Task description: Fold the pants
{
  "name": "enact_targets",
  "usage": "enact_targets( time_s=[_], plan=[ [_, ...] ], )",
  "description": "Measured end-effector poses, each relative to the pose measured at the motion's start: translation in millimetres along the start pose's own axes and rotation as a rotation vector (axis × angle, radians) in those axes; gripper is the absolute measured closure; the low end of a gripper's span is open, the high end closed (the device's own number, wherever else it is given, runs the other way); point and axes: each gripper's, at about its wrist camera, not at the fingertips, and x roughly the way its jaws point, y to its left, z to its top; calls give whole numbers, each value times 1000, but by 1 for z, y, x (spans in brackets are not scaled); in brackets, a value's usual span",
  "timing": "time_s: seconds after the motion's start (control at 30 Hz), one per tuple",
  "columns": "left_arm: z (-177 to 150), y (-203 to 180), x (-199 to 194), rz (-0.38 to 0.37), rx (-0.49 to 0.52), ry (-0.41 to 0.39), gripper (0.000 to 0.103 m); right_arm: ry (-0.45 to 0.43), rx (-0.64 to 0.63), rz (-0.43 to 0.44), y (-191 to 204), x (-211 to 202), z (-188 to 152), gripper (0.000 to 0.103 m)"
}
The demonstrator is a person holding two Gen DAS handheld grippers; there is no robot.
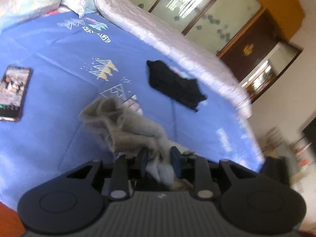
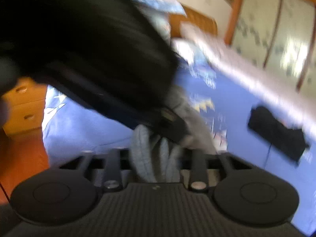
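Observation:
Grey pants (image 1: 126, 126) hang bunched above a blue bedsheet (image 1: 49, 138). My left gripper (image 1: 158, 158) is shut on their near end, grey cloth pinched between its two dark fingers. In the right wrist view my right gripper (image 2: 158, 158) is shut on ribbed grey cloth of the same pants (image 2: 142, 154). The left gripper's black body (image 2: 88, 49) crosses this view at upper left, just above the right one. The view is motion-blurred.
A black garment (image 1: 175, 83) lies on the bed's far side; it also shows in the right wrist view (image 2: 276, 132). A phone (image 1: 13, 92) lies at the left. A pale quilt (image 1: 177, 45) lines the far edge. Wardrobe doors (image 1: 197, 6) stand behind.

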Motion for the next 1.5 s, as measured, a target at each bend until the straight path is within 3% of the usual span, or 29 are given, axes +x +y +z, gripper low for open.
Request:
enact_targets(
  time_s=[0.13,0.2,0.33,0.43,0.6,0.73,0.83,0.97,1.03,1.1,1.17,1.23,1.3,1.4,1.5],
  plan=[
    [8,12,-20,-21,-46,-94,75,39,236,18,-42,2,3,75],
    [8,18,-21,-5,-67,-96,75,31,391,51,-70,-5,5,75],
    [2,28,1,1,-134,-7,75,-63,650,61,-129,-39,-2,75],
    [-5,19,24,-6,-115,67,75,-143,804,26,-170,-79,-20,75],
    [-20,-22,67,-49,-14,185,73,-257,1018,-89,-208,-159,-92,74],
    [-34,-63,103,-75,101,260,69,-249,1190,-182,-210,-196,-168,72],
    [-44,-91,132,-52,186,311,67,-254,1316,-168,-202,-206,-209,72],
    [-62,-118,154,-35,261,375,67,-282,1294,-141,-205,-209,-207,70],
    [-69,-131,163,-6,322,374,67,-327,1135,-199,-191,-214,-180,70],
    [-75,-139,173,40,373,371,65,-363,895,-274,-176,-220,-152,70],
    [-79,-142,186,99,405,386,59,-356,798,-324,-171,-219,-155,70],
    [-86,-142,197,151,443,411,55,-238,874,-356,-181,-202,-176,66],
    [-93,-142,203,182,476,435,49,-143,1049,-286,-194,-195,-211,64],
    [-96,-136,211,197,464,457,44,-216,1173,-225,-210,-221,-232,57],
    [-95,-132,210,197,451,459,41,-332,1182,-359,-223,-257,-233,28]
  ],
)
